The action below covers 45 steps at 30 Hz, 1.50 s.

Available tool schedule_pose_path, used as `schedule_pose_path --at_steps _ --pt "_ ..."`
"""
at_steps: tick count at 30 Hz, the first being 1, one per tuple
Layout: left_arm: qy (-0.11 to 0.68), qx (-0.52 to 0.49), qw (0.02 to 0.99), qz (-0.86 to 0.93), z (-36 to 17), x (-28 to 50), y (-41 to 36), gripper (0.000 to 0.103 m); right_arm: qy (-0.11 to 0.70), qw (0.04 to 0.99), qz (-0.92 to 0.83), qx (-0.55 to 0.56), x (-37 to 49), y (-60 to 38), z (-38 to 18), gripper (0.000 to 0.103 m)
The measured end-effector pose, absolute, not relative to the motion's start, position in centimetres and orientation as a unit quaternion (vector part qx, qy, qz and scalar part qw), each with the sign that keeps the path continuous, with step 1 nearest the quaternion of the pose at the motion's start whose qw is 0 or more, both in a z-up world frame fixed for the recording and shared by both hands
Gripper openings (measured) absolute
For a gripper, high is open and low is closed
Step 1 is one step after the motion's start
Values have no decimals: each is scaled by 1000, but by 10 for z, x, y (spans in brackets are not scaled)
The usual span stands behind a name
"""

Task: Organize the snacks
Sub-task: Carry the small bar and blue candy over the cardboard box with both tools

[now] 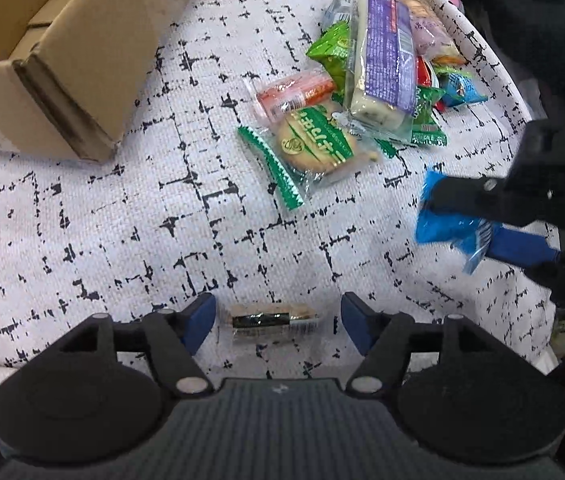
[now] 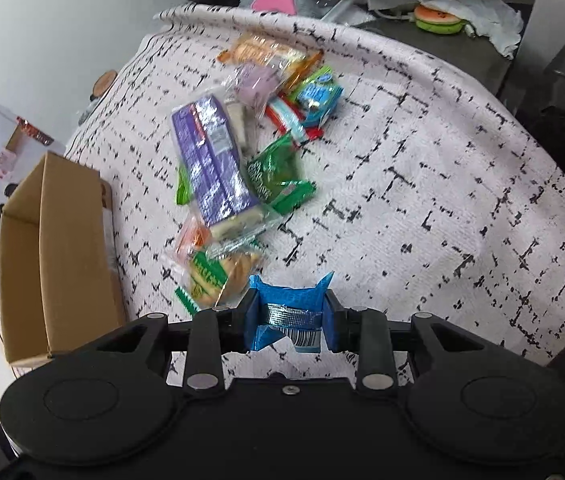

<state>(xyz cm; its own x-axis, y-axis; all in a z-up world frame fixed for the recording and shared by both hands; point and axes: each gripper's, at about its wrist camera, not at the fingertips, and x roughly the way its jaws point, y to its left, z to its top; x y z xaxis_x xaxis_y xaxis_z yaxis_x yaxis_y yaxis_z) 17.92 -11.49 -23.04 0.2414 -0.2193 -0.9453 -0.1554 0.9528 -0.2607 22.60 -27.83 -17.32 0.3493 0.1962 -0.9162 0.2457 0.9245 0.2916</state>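
Observation:
A pile of wrapped snacks [image 1: 366, 80] lies on the white black-flecked cloth, with a long purple packet [image 1: 386, 48] on top and a green-wrapped biscuit [image 1: 310, 148] at its near edge. The pile also shows in the right wrist view [image 2: 238, 152]. My left gripper [image 1: 278, 316] is open, its blue pads on either side of a small clear-wrapped snack with a dark band [image 1: 272, 320] lying on the cloth. My right gripper [image 2: 290, 312] is shut on a blue snack packet [image 2: 288, 300] above the cloth; it appears at the right in the left wrist view [image 1: 454, 220].
An open cardboard box [image 1: 42, 56] stands at the far left on the cloth, also seen in the right wrist view [image 2: 50, 256]. Beyond the cloth's far edge lie a pink-and-grey plush [image 2: 270, 0], a burger-shaped toy [image 2: 438, 18] and crumpled paper [image 2: 466, 8].

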Motion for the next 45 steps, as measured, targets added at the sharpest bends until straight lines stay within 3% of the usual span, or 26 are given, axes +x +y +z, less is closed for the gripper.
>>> schedule_pose_path --at_steps 3,6,22,33,45 --pt "613 -146 776 -9 -229 179 -115 53 571 797 -14 195 226 -277 -174 32" --pt "615 -149 774 -10 -227 180 -111 50 571 797 -8 196 226 -276 -174 32" --pt "545 -151 825 3 -163 195 -81 50 520 826 31 216 228 -268 -152 32" --pt "480 -151 864 8 -107 207 -49 50 440 859 77 250 242 -252 -117 32" --pt "448 -148 881 29 -79 209 -2 50 429 851 135 272 246 -207 -109 32"
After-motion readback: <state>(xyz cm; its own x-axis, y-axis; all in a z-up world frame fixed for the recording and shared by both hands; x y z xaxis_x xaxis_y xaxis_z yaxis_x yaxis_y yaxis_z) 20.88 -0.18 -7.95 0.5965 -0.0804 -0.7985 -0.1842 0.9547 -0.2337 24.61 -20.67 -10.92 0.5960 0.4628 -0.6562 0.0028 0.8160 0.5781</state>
